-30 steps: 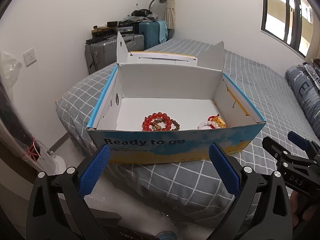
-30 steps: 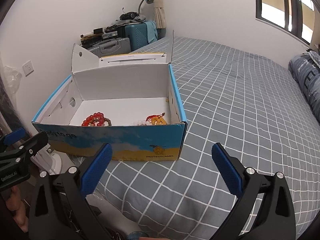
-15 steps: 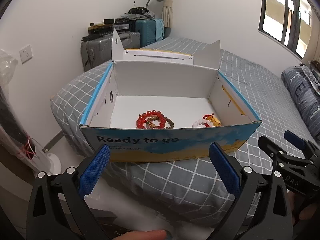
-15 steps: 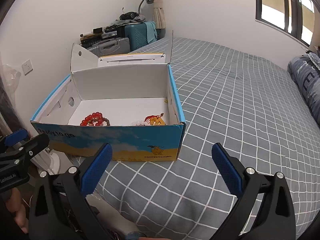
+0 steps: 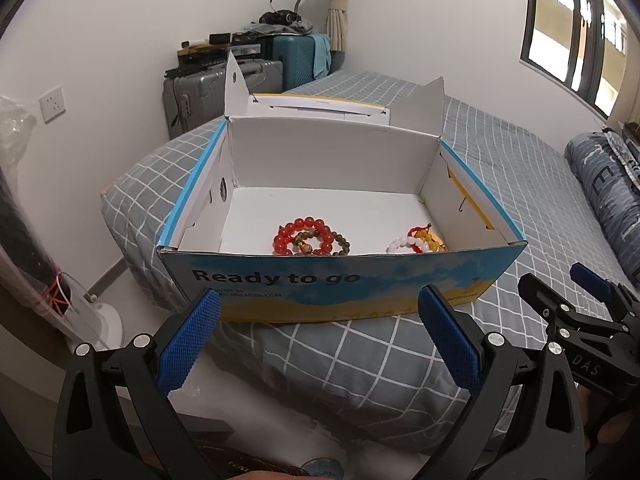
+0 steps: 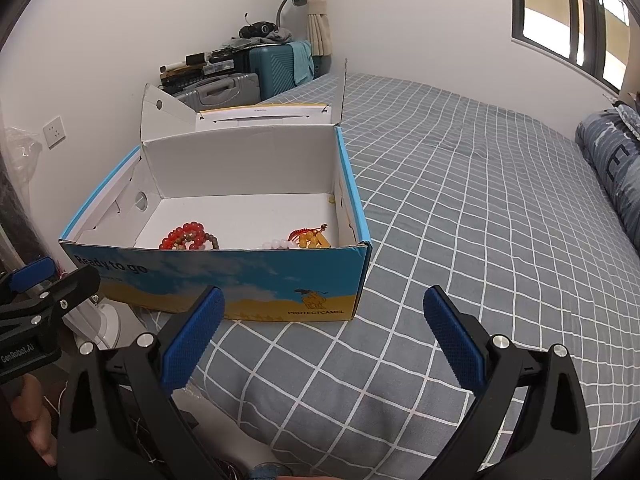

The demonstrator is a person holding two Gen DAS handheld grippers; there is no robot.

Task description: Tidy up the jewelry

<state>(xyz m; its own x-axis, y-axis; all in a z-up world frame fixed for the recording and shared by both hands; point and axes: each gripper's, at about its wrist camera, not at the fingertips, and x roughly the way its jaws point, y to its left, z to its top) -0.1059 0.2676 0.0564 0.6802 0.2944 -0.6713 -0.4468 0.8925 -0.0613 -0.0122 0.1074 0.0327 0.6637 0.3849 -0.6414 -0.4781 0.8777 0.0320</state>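
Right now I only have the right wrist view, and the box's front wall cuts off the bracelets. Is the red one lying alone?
Observer: No. The left wrist view shows the red bead bracelet overlapping a brown bead bracelet; they touch.
Operator: And the white beads near the right wall?
Observer: They belong to a white bead bracelet, which touches a yellow bead piece with a red cord, near the front right corner.
Operator: Is the left gripper ready?
Observer: The left gripper is open and empty, outside the box, facing its front wall.
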